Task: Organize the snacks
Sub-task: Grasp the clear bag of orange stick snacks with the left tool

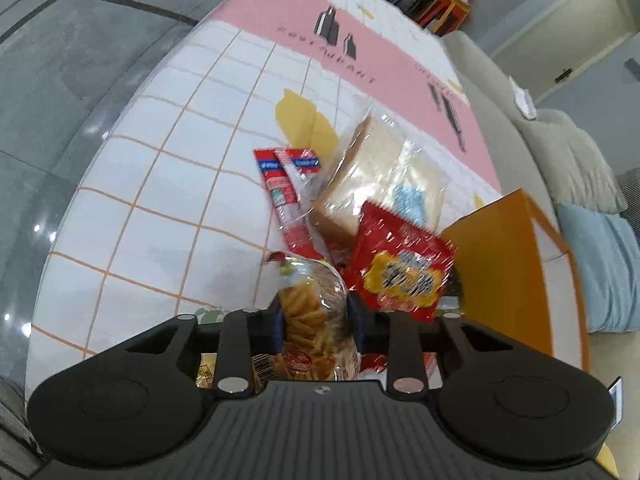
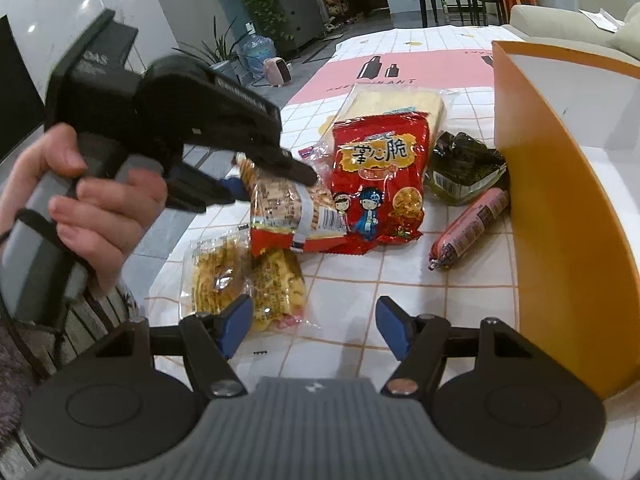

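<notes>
My left gripper (image 1: 316,316) is shut on a clear bag of stick crisps (image 1: 308,320), its pads pressing both sides. In the right wrist view a hand holds that gripper (image 2: 272,184) on the same bag (image 2: 288,212) over the table. Beside it lie a red crisp bag (image 2: 376,184), a wrapped bread pack (image 2: 396,104), a dark green seaweed pack (image 2: 460,168), a pink sausage (image 2: 468,228) and two yellow snack packs (image 2: 240,284). My right gripper (image 2: 314,322) stands open above the tablecloth with nothing between its fingers.
An orange and white box (image 2: 560,200) stands open at the right, close to the sausage. Red sausage sticks (image 1: 286,188) lie left of the bread (image 1: 380,176). The checked tablecloth (image 1: 160,200) ends at a rounded table edge on the left. A grey sofa (image 1: 560,152) sits beyond.
</notes>
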`<action>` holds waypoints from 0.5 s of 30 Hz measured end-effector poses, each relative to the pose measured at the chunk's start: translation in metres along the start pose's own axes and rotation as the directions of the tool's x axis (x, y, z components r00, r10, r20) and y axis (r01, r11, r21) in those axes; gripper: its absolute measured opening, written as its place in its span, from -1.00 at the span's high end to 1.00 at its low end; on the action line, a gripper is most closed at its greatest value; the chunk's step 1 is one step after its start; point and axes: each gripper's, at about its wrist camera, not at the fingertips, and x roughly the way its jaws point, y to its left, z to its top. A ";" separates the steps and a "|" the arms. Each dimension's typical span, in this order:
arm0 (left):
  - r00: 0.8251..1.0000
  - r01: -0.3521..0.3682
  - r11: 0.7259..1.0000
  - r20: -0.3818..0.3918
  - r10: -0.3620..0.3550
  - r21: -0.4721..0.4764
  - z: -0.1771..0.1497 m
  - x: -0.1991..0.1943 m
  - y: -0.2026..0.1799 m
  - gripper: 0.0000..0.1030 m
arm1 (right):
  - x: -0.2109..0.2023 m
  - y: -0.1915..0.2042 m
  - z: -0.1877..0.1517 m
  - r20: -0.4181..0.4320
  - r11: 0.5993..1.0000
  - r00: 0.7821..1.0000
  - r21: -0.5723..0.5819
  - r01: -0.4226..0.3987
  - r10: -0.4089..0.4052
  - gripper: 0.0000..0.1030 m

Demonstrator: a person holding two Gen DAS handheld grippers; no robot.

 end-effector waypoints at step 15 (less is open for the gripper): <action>0.995 0.081 0.995 0.071 -0.076 -0.062 -0.002 -0.039 0.020 0.37 | 0.009 0.022 -0.001 -0.019 0.993 1.000 -0.113 -0.021 0.019 -0.36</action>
